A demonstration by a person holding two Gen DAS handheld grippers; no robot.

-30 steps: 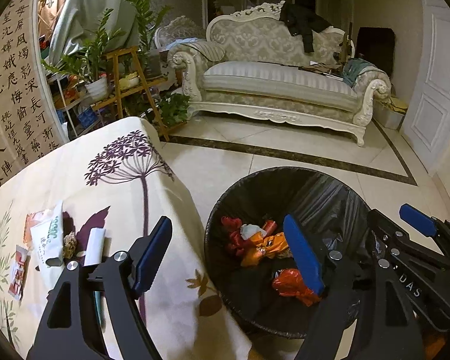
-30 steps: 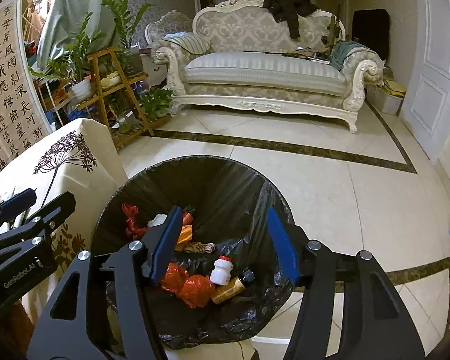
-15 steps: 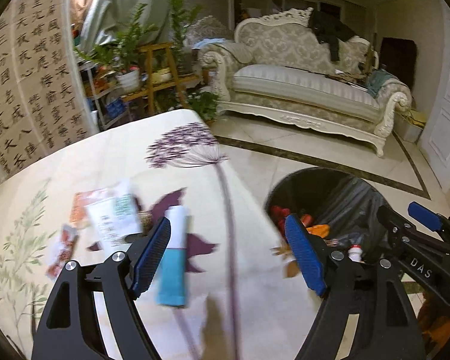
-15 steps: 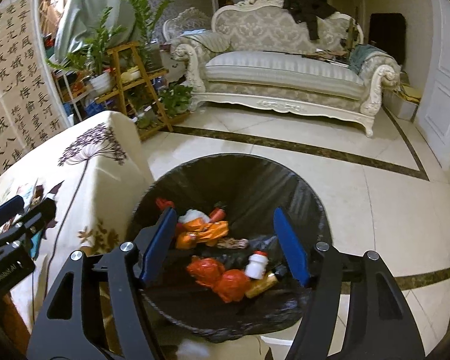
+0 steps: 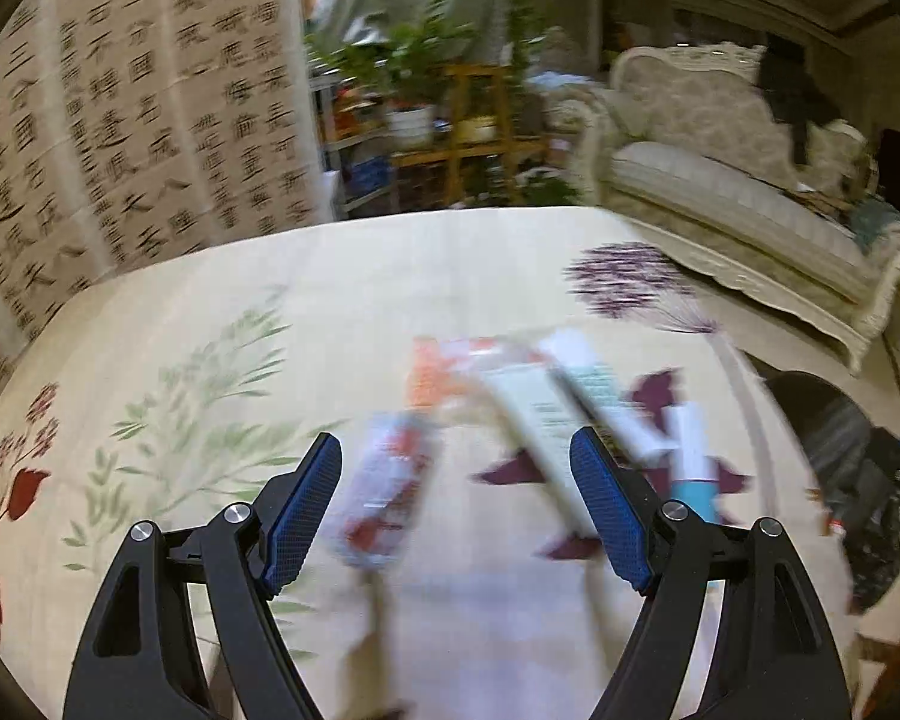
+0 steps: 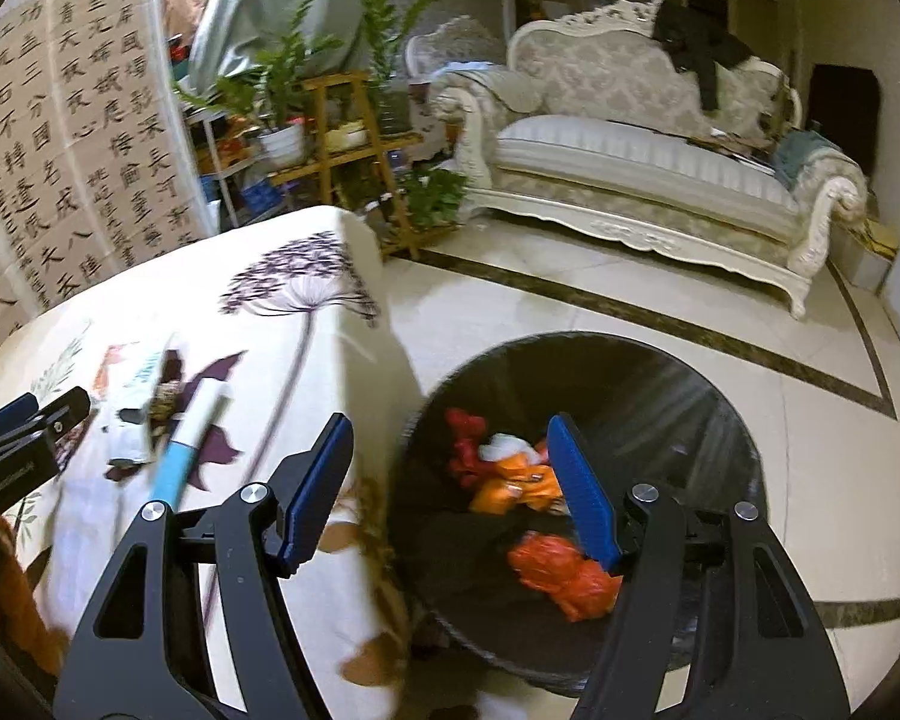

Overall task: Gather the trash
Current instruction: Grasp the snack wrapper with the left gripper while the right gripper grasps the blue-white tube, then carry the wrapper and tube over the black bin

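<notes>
Over the bench [image 5: 342,276], which is draped in a cream cloth printed with leaves and purple flower heads, the left tool [image 5: 453,507] hangs with its blue-padded fingers [image 5: 299,515] spread wide and nothing between the pads. Below and ahead of it lies the trash still on the cloth, all of it smeared by motion blur: a red-and-white wrapper [image 5: 390,495] seen in the gap between the fingers, an orange packet [image 5: 444,369] farther off, a long white wrapper with green print [image 5: 540,414] running diagonally toward the right-hand finger, and a white-and-blue tube [image 5: 693,456] just beyond that finger. The tube (its blue end nearest the camera) shows more sharply in the right wrist view [image 6: 189,441], lying on a purple leaf print with a small brown scrap [image 6: 165,399] near its white end.

The right tool [image 6: 450,489] hovers above the edge of the bench and the trash bin [image 6: 660,372], which stands on the tiled floor right against the hanging cloth. Its fingers are parted and empty, one over the cloth, the other over the bin's mouth. The bin is lined with a black bag and already holds orange and red crumpled bags [image 6: 564,570], a red piece [image 6: 465,450] and something white [image 6: 504,444].

The left tool also appears at the left edge of the right wrist view [image 6: 18,438], over the littered part of the bench. Behind stand a cream sofa [image 6: 642,162], a wooden plant stand [image 6: 348,138] and a calligraphy screen [image 6: 60,138].
</notes>
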